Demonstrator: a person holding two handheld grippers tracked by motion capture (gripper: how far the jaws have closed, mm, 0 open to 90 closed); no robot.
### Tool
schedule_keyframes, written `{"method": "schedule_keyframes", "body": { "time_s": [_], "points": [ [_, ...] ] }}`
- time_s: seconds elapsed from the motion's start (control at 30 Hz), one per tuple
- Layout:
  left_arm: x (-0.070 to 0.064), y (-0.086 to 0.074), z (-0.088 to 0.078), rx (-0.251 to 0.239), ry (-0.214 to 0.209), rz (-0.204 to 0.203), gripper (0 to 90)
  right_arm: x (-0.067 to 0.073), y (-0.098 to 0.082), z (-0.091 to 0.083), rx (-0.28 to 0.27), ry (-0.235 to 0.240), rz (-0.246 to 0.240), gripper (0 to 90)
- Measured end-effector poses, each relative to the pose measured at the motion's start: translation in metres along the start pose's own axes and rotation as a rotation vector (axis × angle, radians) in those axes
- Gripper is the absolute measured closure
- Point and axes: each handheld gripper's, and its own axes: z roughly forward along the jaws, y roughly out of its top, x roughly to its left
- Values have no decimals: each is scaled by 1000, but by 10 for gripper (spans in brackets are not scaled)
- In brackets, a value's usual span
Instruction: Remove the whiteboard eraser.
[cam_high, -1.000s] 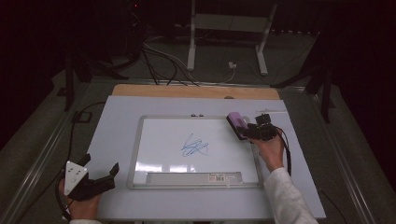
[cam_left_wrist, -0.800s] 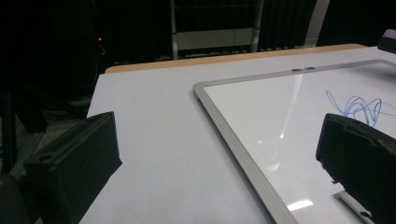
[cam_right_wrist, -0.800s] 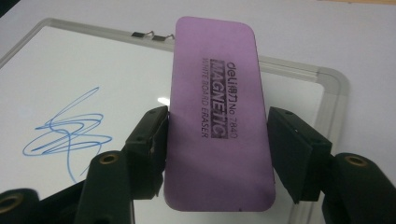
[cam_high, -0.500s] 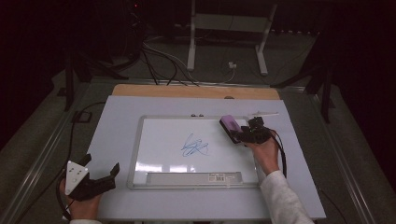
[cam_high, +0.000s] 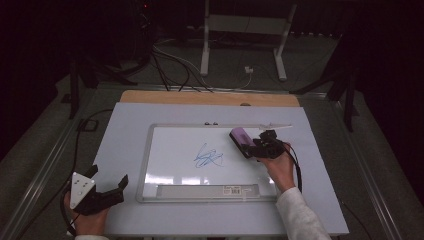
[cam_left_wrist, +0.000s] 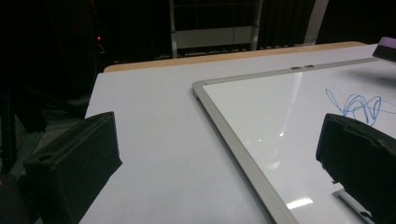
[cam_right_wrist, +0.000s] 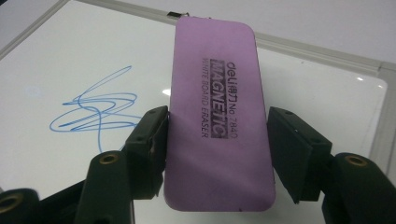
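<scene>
Purple whiteboard eraser (cam_right_wrist: 217, 116), scribble (cam_high: 207, 157).
Eraser held flat above whiteboard (cam_high: 175, 145), label up, right of the blue scribble at mid-board.

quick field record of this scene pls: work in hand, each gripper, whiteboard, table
work in hand: wiping the blue scribble off the whiteboard looks to be next
right gripper: shut on the purple eraser, held over the board's right part, apart from the scribble
left gripper: open, holding nothing, at the table's near left corner beside the board
whiteboard: lies flat, silver frame, scribble near the middle, not yet wiped
table: pale top, wooden strip at the far edge
</scene>
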Motion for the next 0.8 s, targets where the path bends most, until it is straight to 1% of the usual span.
{"method": "schedule_keyframes", "body": {
  "time_s": [0.1,0.17,0.37,0.47,0.8],
  "points": [
    [0,0,0,0,0,-2,4,3,-1,1,3,7,-4,409],
    [0,0,0,1,-1,-3,4,7,-2,2,5,5,-20,409],
    [0,0,0,0,-5,-2,4,15,-7,5,11,7,-40,409],
    [1,0,0,1,-6,-4,4,20,-8,6,17,-1,-64,409],
    [0,-1,1,6,-10,-2,4,35,-14,15,41,-8,-111,408]
  ]
}}
